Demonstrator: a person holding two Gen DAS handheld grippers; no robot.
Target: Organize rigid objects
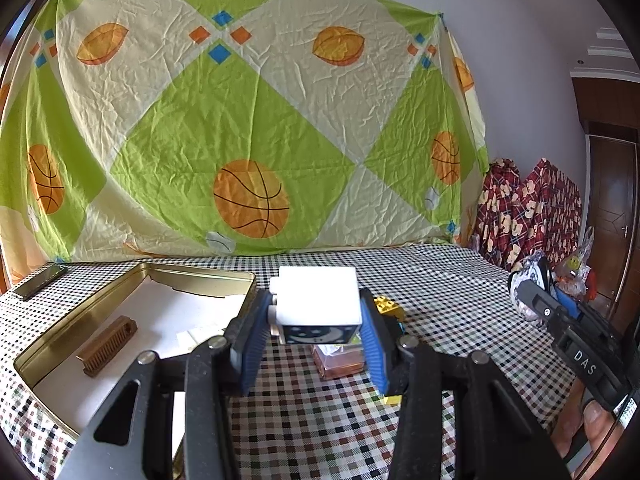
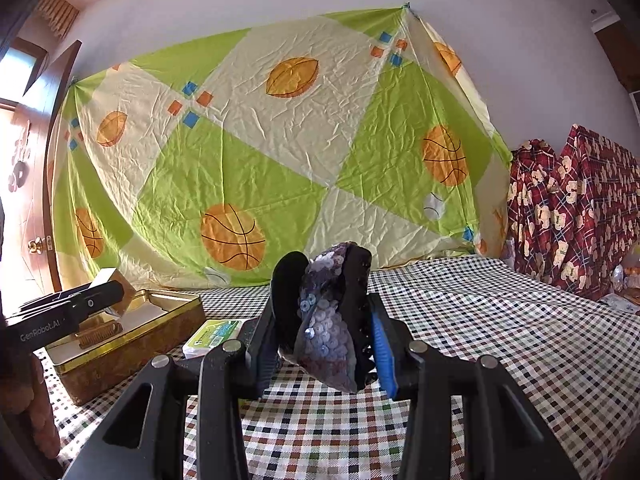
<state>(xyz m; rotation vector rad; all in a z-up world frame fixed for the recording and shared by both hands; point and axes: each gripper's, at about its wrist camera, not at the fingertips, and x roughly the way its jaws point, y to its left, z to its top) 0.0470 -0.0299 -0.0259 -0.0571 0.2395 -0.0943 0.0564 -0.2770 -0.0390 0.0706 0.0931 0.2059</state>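
Observation:
My left gripper is shut on a white box with a dark moon-and-stars face and holds it above the checked tablecloth, just right of the gold tin. A brown comb lies in the tin. A pinkish clear box and a yellow toy brick lie under and behind the held box. My right gripper is shut on a black hair clip covered in purple sequins and holds it above the cloth. The tin stands to its left.
A dark phone lies at the far left of the table. A green-and-white packet lies beside the tin. Red patterned cushions and plastic bags stand at the right edge. A ball-print sheet hangs behind.

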